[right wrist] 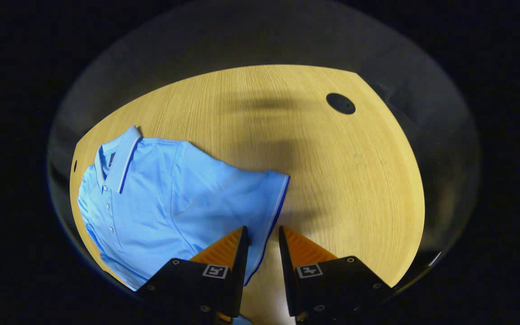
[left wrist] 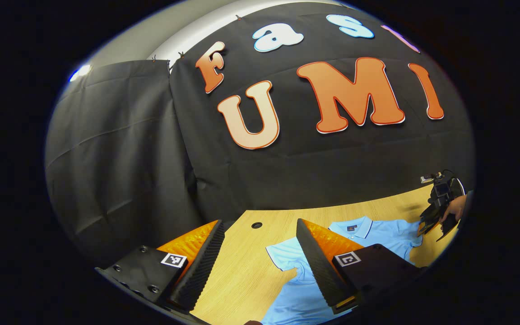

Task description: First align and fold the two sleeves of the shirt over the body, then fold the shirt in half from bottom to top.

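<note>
Light-blue collared polo shirt [right wrist: 169,194] lies flat on the pale wooden counter [right wrist: 332,180], sleeves spread outward. Left gripper [left wrist: 260,239] hovers above one sleeve, jaws wide apart. Right gripper [right wrist: 262,239] straddles the other sleeve's [right wrist: 260,194] hem, jaws narrowly apart, not clamped.

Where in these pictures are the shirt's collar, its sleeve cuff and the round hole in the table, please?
collar [right wrist: 122,163]: right gripper view, on the flat collar band.
sleeve cuff [right wrist: 276,203]: right gripper view, on the striped sleeve edge.
round hole [right wrist: 341,103]: right gripper view, on the dark opening in the table.
</note>
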Motion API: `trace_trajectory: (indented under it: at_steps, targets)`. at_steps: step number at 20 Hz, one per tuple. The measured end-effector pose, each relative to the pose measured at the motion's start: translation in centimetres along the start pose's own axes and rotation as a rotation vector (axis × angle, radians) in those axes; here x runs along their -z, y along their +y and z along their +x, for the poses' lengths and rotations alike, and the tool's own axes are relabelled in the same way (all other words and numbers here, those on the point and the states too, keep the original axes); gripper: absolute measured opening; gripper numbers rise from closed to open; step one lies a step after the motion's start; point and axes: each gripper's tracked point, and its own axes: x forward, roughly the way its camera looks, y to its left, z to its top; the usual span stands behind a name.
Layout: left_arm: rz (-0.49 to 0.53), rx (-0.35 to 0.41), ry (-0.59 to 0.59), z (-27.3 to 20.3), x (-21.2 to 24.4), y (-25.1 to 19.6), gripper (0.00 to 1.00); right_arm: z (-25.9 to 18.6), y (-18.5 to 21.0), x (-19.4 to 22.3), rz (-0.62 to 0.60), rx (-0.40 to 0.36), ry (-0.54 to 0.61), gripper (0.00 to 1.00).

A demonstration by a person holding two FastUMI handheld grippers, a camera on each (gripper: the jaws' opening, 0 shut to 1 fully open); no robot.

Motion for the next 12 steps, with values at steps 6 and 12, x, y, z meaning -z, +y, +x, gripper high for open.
trace_trajectory:
  at_steps: [6,12]
  targets:
    - [-0.017,0.000,0.006,-0.3,0.2,0.2,1.00,-0.1,0.2,-0.7,0.087,-0.033,-0.014,0.07]
    - [-0.036,-0.016,0.019,-0.9,0.8,1.2,1.00,-2.9,4.3,-3.2,0.178,-0.270,-0.087,0.01]
